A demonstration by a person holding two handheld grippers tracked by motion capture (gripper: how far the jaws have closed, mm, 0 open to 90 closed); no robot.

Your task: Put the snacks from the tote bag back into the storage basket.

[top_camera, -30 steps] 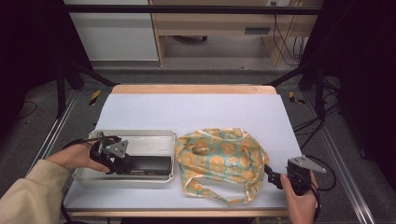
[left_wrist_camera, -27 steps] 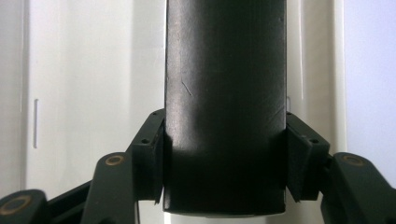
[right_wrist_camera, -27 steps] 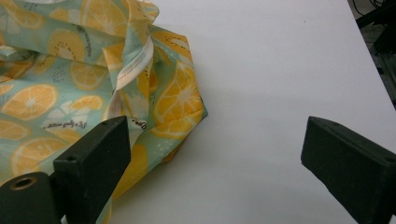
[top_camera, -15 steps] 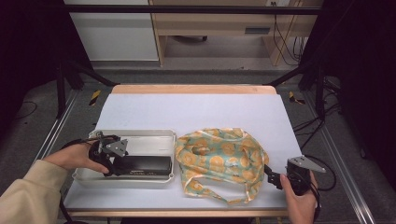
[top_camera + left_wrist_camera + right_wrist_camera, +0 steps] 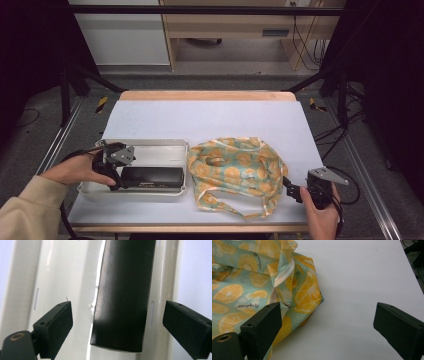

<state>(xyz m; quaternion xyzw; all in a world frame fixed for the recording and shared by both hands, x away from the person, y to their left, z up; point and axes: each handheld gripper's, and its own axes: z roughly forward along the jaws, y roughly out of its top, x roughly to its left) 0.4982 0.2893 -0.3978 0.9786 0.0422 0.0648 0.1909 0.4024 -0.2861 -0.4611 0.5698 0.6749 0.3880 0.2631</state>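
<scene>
The black box [image 5: 151,177] lies flat inside the white tray [image 5: 150,148], along the tray's near wall, with its long side running the tray's length. The left gripper [image 5: 116,176] sits at the box's left end, low over the tray, and in the left gripper view its jaws stand wide apart, one on each side of the box [image 5: 124,295], neither pad touching it. So it holds nothing; it looks poised to close across the box's narrow width.

Just right of the tray lies a crumpled cloth bag [image 5: 236,172] printed with orange slices, its strap trailing toward the table's near edge. The right gripper [image 5: 291,188] rests on the table at the bag's right side, and its jaws are also spread and empty, with the bag's corner [image 5: 308,296] near one pad but not between the two.

What worries me from here: the jaw on the tray-wall side has little room, so as the left gripper closes it could catch the tray's rim rather than the box and drag or tip the whole tray. The box looks smooth and glossy, and a grip taken only at its very end might let it pivot or slip out on the lift. The tray could also slide into the bag.
</scene>
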